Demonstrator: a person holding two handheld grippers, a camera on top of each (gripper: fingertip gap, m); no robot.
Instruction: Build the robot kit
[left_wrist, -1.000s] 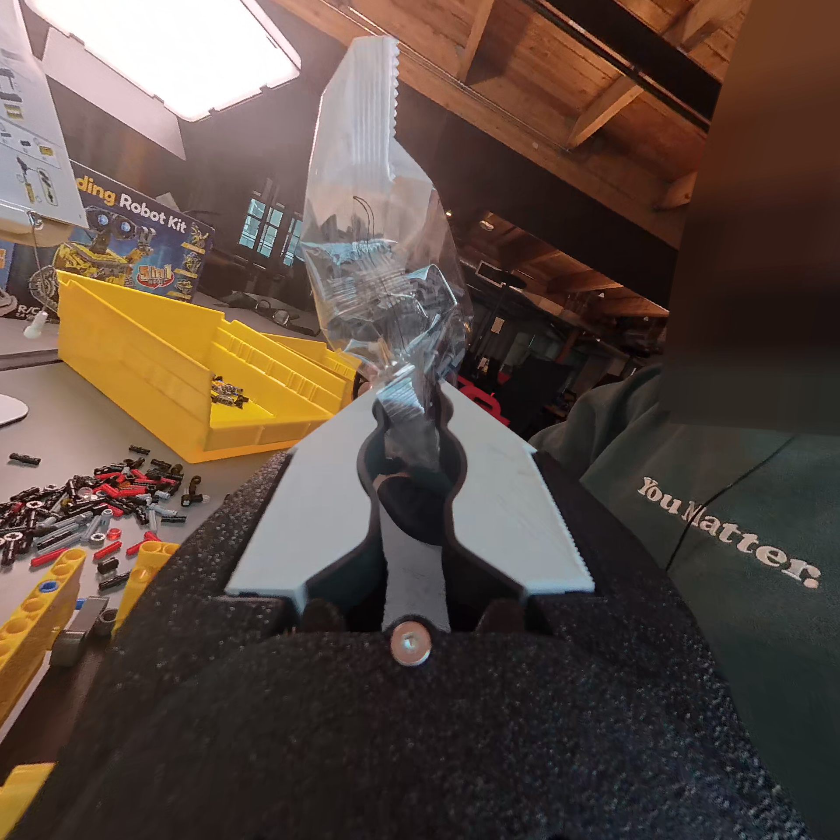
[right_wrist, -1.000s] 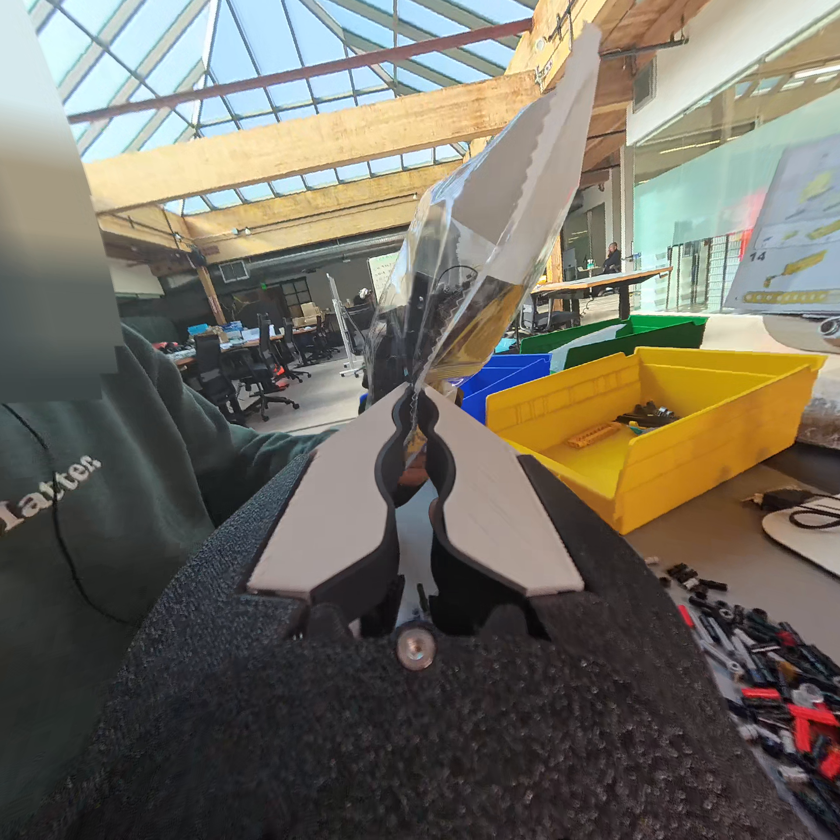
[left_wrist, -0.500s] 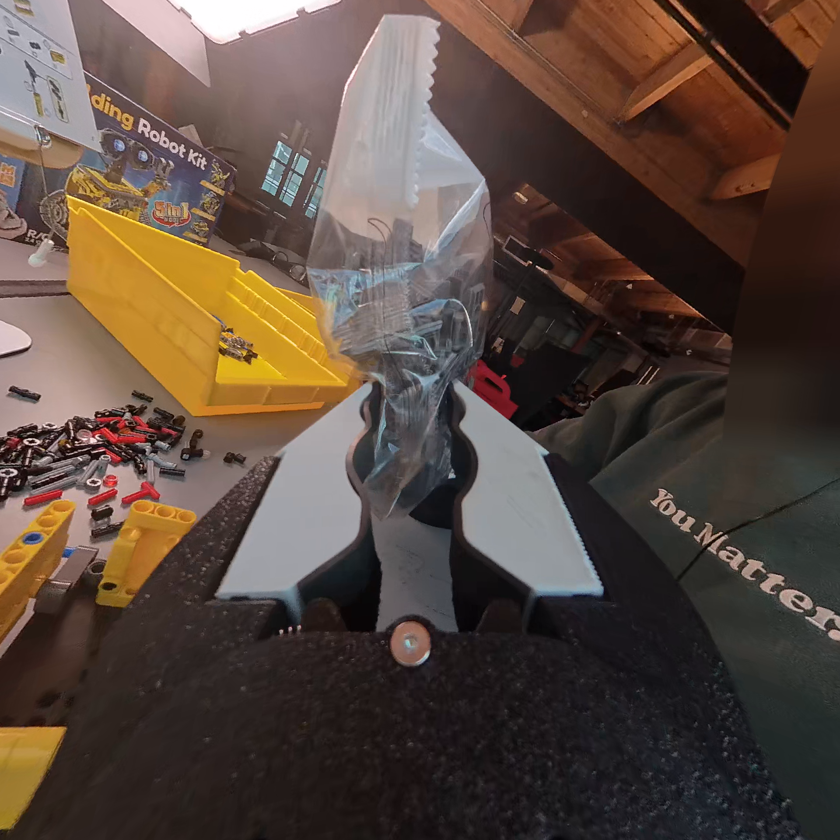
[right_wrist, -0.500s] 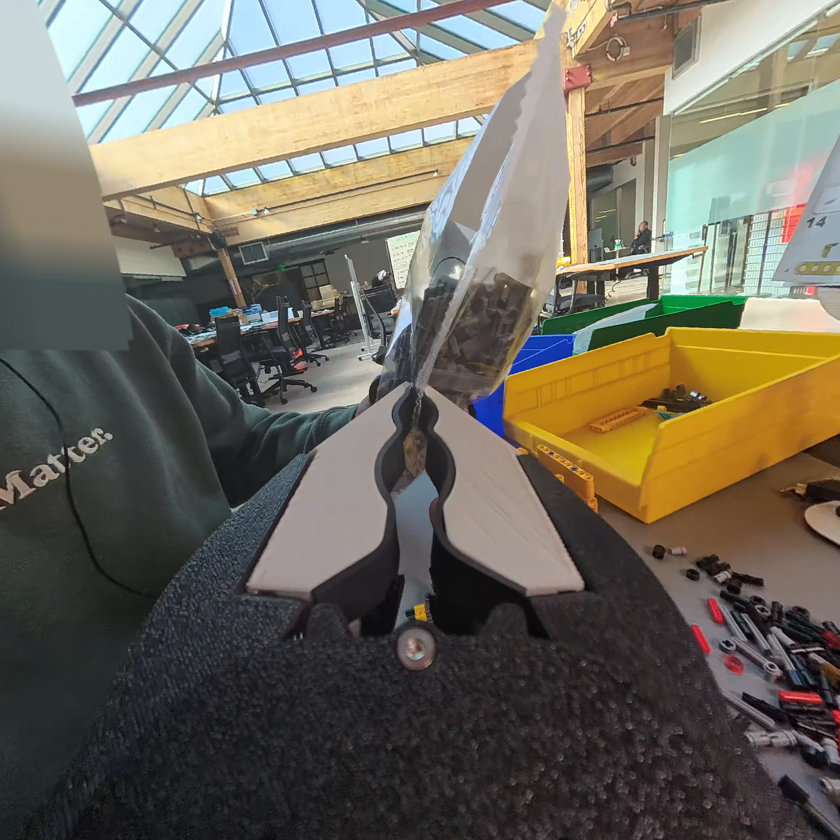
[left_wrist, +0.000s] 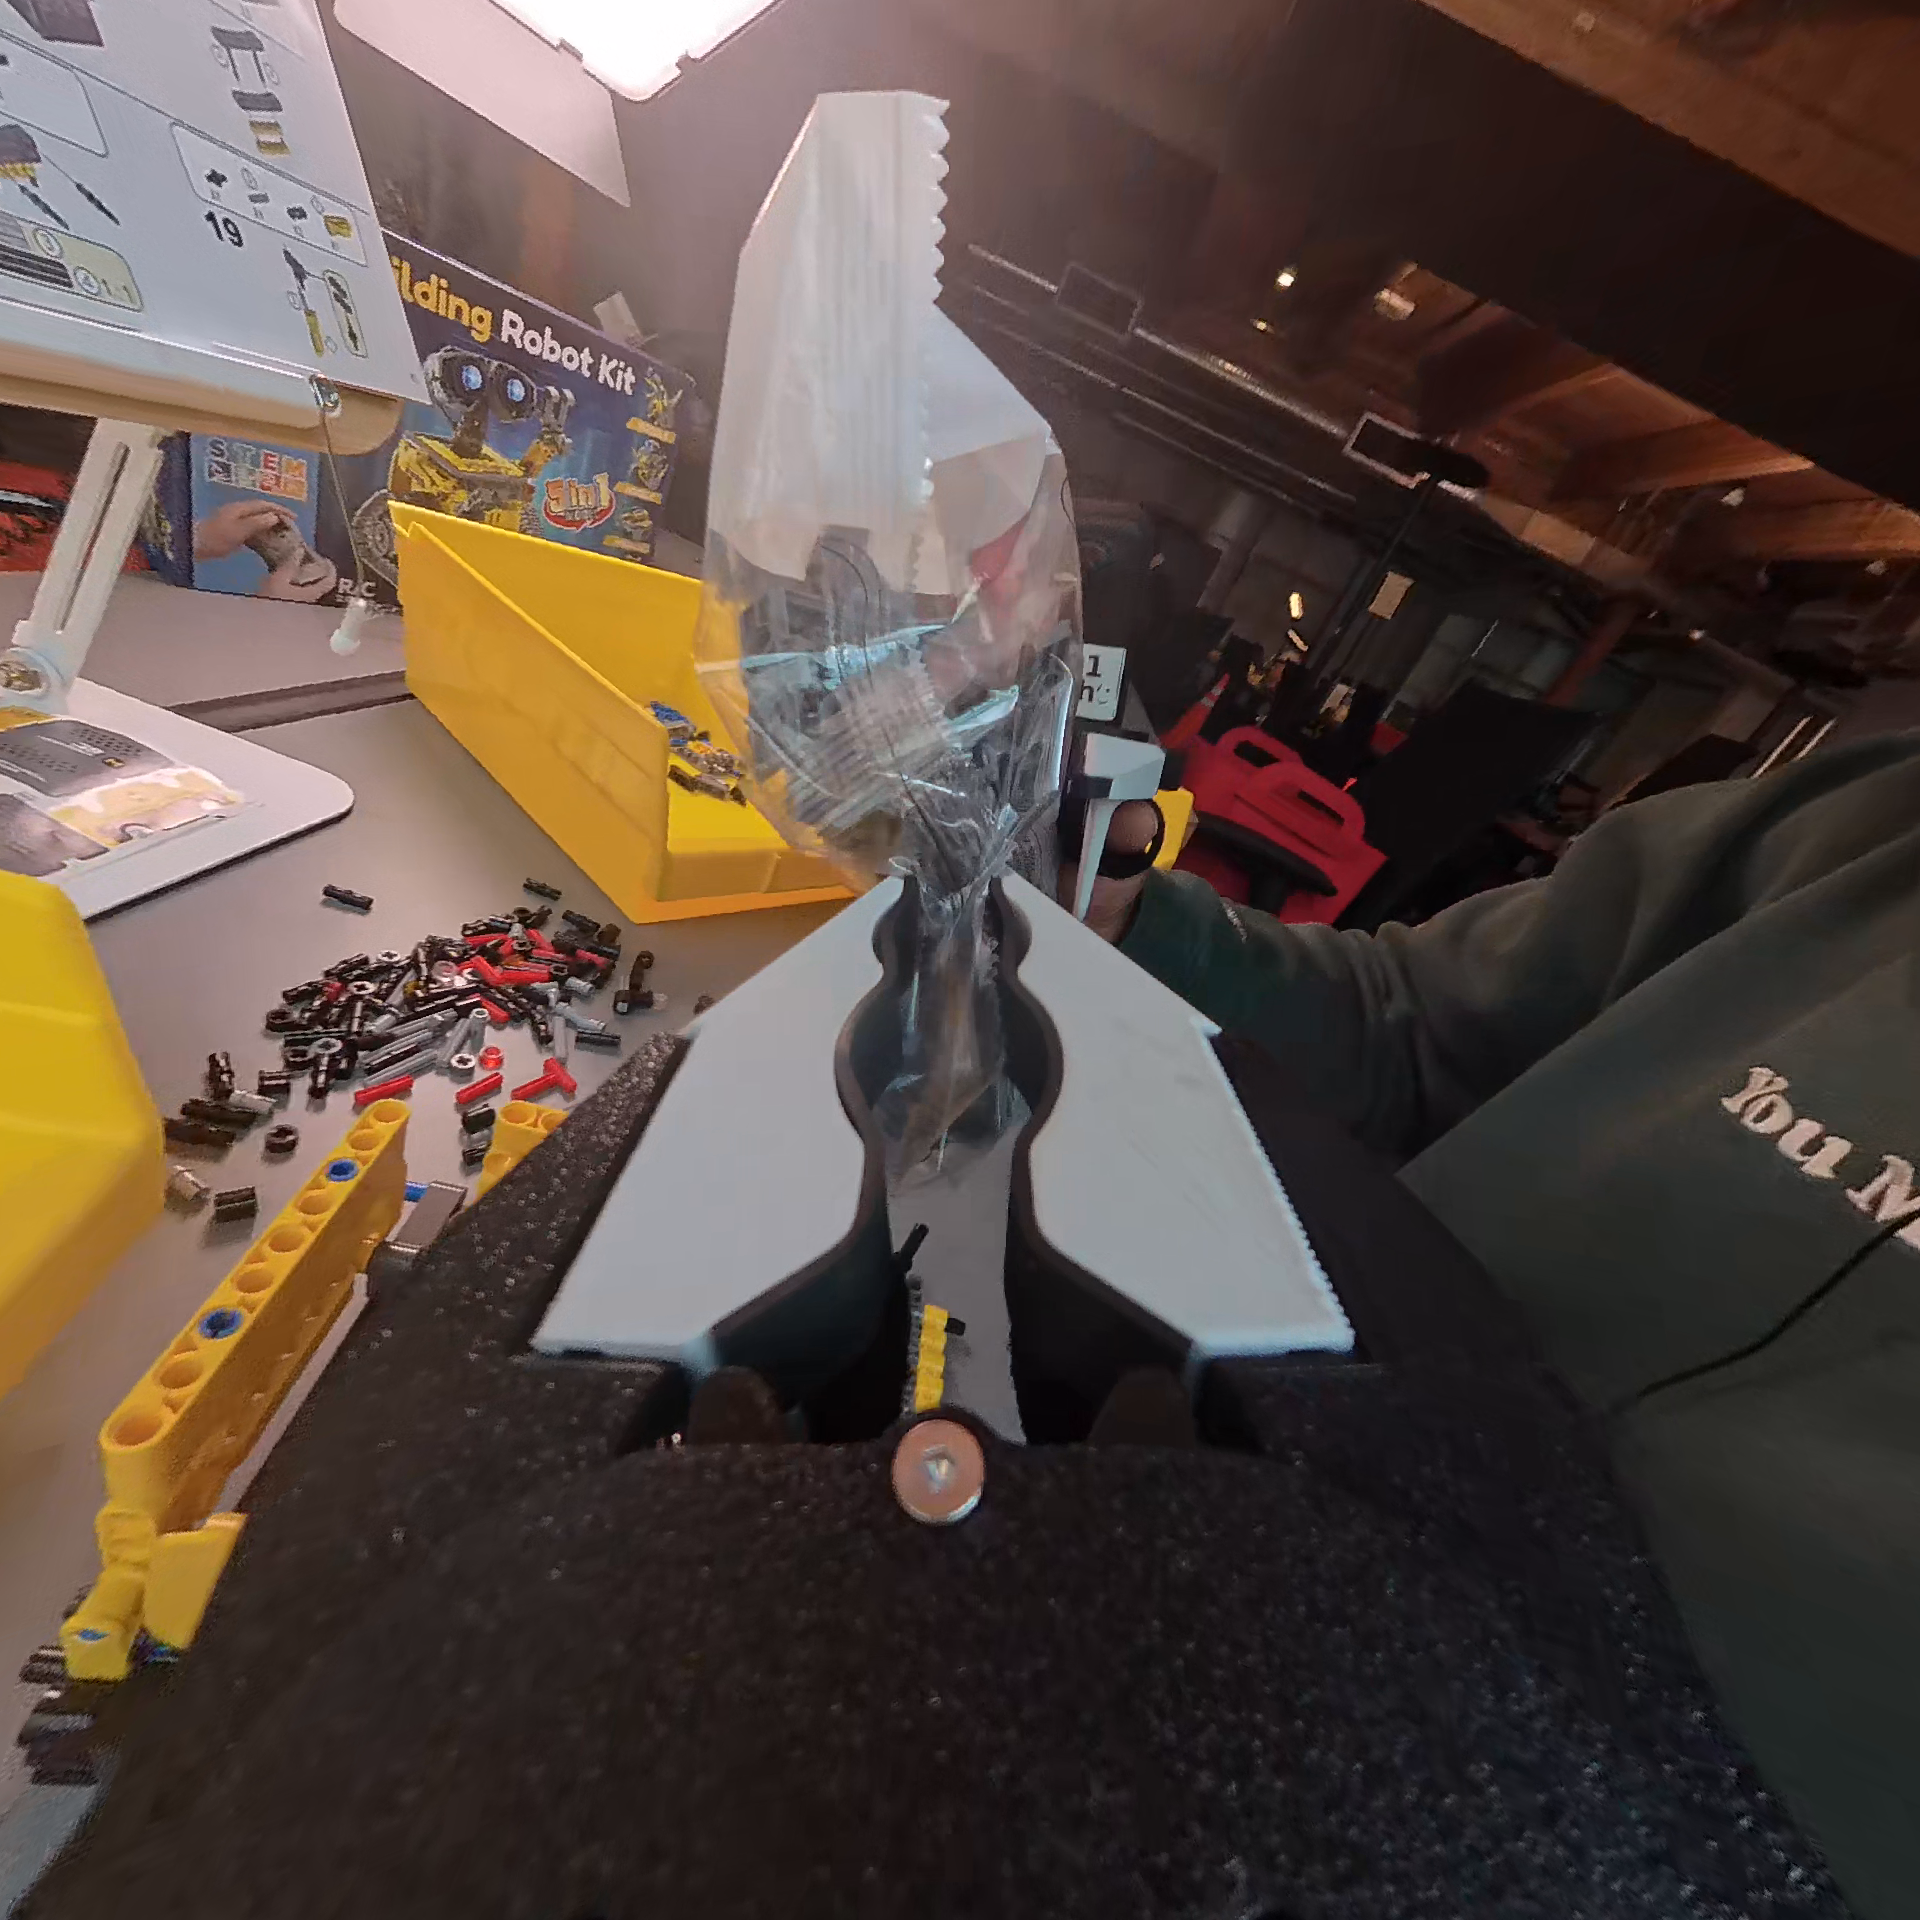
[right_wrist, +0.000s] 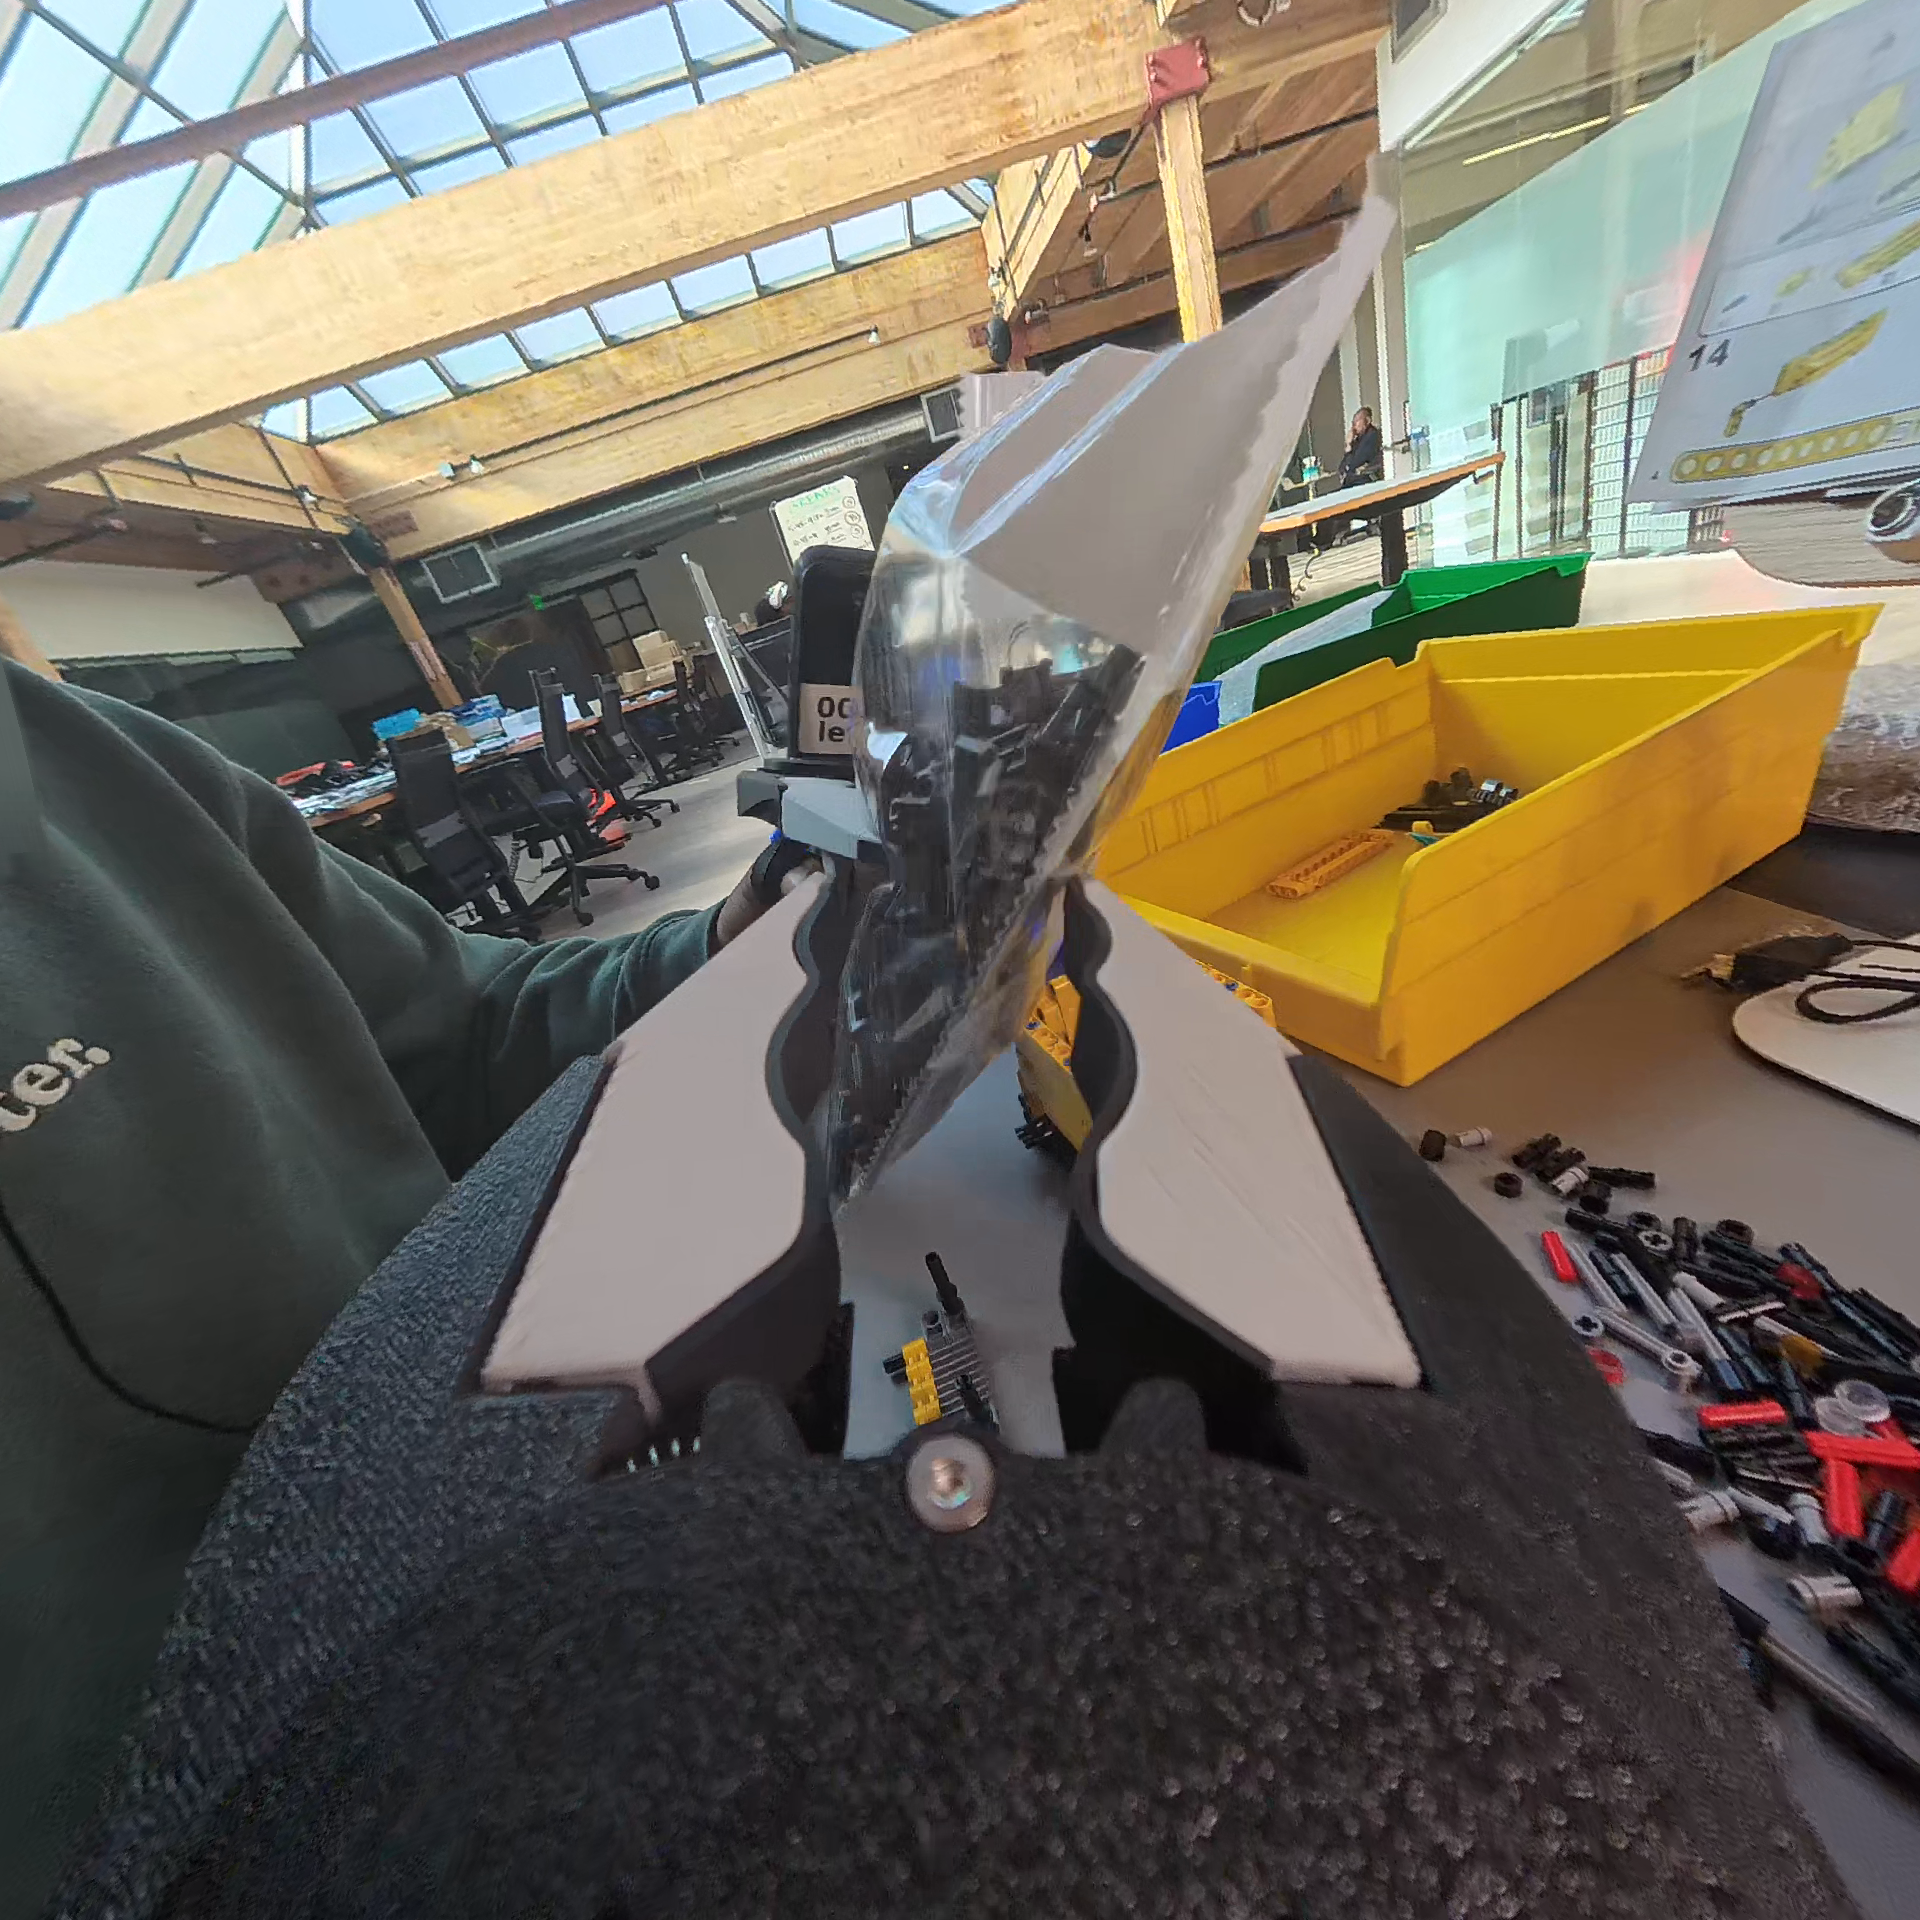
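the left gripper (left_wrist: 951, 904) has its jaws pinched shut on the twisted lower end of a clear plastic bag (left_wrist: 883, 623) of small dark parts. the bag's long axis rises straight up from them. the right gripper (right_wrist: 945, 904) stands with jaws apart around the same bag, no clear clamp. both tilt upward above the worktop (left_wrist: 436, 831); yellow bin (right_wrist: 1507, 831) beyond.
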